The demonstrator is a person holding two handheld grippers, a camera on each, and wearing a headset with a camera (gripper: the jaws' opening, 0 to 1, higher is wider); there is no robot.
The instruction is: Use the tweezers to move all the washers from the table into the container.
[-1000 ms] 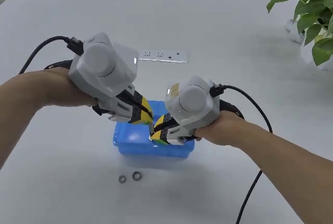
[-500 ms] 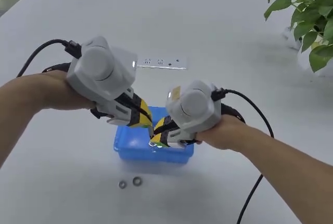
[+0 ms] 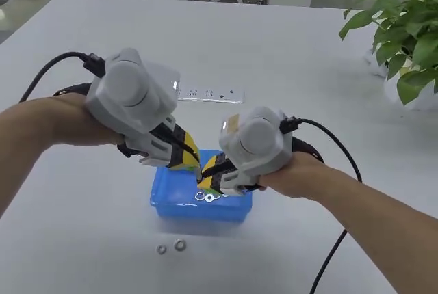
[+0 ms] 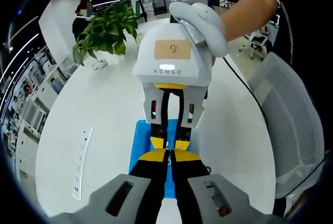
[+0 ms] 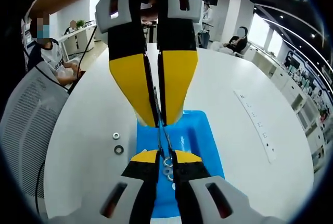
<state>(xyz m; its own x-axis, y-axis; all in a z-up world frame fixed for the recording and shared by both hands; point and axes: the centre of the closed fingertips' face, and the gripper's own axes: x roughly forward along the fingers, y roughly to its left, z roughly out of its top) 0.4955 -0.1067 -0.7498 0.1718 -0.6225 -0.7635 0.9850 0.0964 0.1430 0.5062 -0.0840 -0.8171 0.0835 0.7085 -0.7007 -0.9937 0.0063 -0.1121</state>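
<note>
A blue container (image 3: 164, 202) sits on the white table, and several washers (image 3: 204, 197) lie on its floor. Two more washers (image 3: 171, 247) rest on the table just in front of it. Both grippers meet nose to nose over the container. My left gripper (image 3: 194, 164) is shut on thin metal tweezers (image 5: 157, 114), whose tips reach down to the washers (image 5: 167, 171) in the container (image 5: 200, 135). My right gripper (image 5: 165, 157) is shut around the tweezers' lower end. The two loose washers (image 5: 117, 142) lie left of the container in the right gripper view.
A white power strip (image 3: 204, 94) lies on the table beyond the container. A leafy plant (image 3: 404, 34) stands at the far right corner. Cables trail from both grippers. A mesh chair (image 4: 291, 120) stands beside the table.
The head camera has tilted, shifting the whole picture. Washers now show on the container floor under the gripper tips. Both grippers keep their stance over the container.
</note>
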